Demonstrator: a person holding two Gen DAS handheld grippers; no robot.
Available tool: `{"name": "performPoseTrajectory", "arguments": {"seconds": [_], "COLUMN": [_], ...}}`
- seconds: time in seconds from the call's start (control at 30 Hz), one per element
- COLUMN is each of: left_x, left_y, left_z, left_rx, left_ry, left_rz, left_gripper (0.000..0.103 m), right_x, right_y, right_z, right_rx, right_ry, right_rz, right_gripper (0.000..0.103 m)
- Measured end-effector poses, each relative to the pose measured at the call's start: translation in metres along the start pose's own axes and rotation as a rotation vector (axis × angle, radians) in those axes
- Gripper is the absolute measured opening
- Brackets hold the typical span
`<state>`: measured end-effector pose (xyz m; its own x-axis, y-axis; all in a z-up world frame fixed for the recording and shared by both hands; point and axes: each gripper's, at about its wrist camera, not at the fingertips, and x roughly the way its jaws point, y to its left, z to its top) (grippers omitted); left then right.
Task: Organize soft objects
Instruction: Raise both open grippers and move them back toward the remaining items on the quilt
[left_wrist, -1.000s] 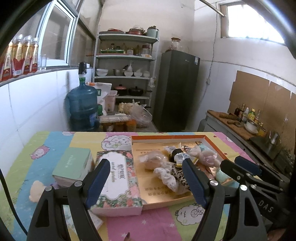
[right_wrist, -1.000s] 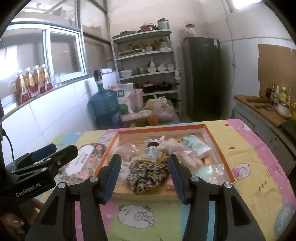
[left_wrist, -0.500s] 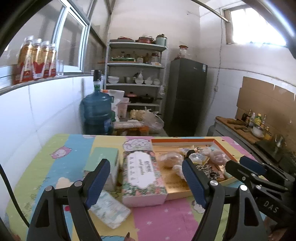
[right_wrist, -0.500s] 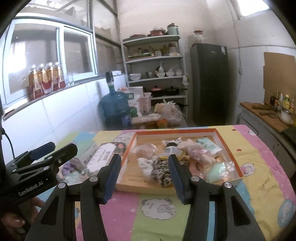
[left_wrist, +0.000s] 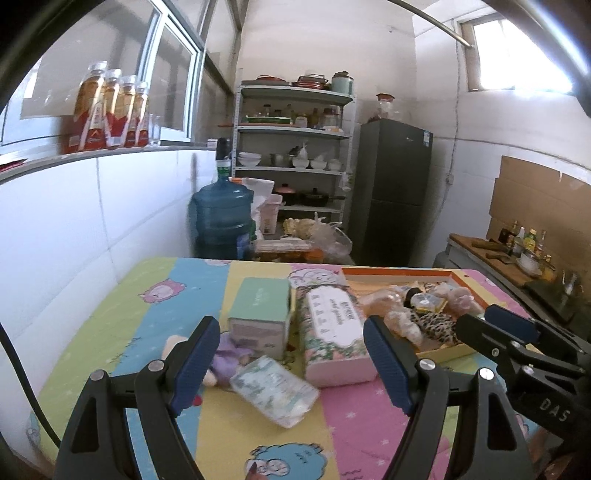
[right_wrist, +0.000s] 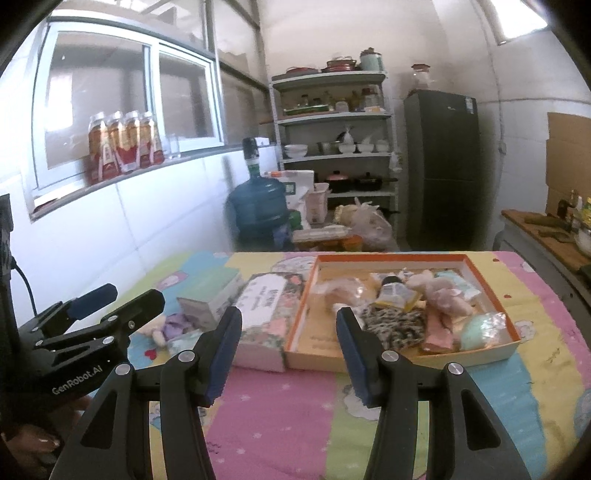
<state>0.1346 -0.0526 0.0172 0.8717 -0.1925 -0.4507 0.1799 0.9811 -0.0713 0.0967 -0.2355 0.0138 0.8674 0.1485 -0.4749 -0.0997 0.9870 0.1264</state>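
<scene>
Both grippers hang above the near edge of the table (left_wrist: 110, 325) with their jaws apart and nothing between the pads. The left gripper (left_wrist: 291, 363) has its fingers spread wide; through the gap, just beyond the tips, lies a clear-wrapped soft packet (left_wrist: 275, 389), tilted on the cloth. A small purple plush (left_wrist: 225, 363) lies close by the left finger's tip, partly hidden behind it. Farther ahead in the same gap stand a mint-green box (left_wrist: 260, 314) and a floral box (left_wrist: 334, 325) side by side, the floral one reaching toward the right finger. Beyond the right finger and off to its right sits the orange-rimmed tray (left_wrist: 399, 272), heaped with soft things, among them a leopard-print cloth (left_wrist: 434, 325). The right gripper (right_wrist: 288, 354) has just been opening, and its fingers frame only bare cloth and the near left corner of the tray (right_wrist: 391, 257). The leopard-print cloth (right_wrist: 391, 326) lies just past the tip of its right finger, with a pink plush (right_wrist: 443, 293) and a pale green wrapped piece (right_wrist: 480, 330) farther to the right. The floral box (right_wrist: 266, 310) lies past the tip of its left finger, touching the tray's left wall.
</scene>
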Motion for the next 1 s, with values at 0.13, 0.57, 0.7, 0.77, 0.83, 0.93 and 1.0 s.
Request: {"name": "performPoseTrajectory", "arguments": {"seconds": [0.13, 0.57, 0.7, 0.77, 0.83, 0.93, 1.0], "left_x": [-0.003, -0.010, -0.012, -0.013, -0.014, -0.015, -0.016], "left_y": [0.014, 0.056, 0.069, 0.074, 0.080, 0.089, 0.096], "left_z": [-0.005, -0.021, -0.025, -0.028, -0.030, -0.033, -0.036], "left_rx": [-0.007, -0.033, -0.042, -0.048, -0.053, -0.060, -0.067], "left_ry": [0.002, 0.023, 0.028, 0.031, 0.034, 0.036, 0.037], "left_rz": [0.022, 0.078, 0.096, 0.104, 0.112, 0.128, 0.136], "left_gripper": [0.080, 0.080, 0.080, 0.080, 0.080, 0.080, 0.080], "right_x": [0.002, 0.016, 0.020, 0.022, 0.023, 0.026, 0.027], "right_y": [0.012, 0.051, 0.064, 0.070, 0.075, 0.083, 0.087], "right_z": [-0.003, -0.010, -0.012, -0.014, -0.015, -0.017, -0.019], "right_rx": [-0.008, -0.045, -0.062, -0.068, -0.075, -0.087, -0.095], "right_ry": [0.004, 0.037, 0.045, 0.050, 0.053, 0.062, 0.066], "right_rz": [0.013, 0.056, 0.073, 0.083, 0.092, 0.104, 0.111], "right_gripper": [0.065, 0.069, 0.069, 0.069, 0.069, 0.069, 0.069]}}
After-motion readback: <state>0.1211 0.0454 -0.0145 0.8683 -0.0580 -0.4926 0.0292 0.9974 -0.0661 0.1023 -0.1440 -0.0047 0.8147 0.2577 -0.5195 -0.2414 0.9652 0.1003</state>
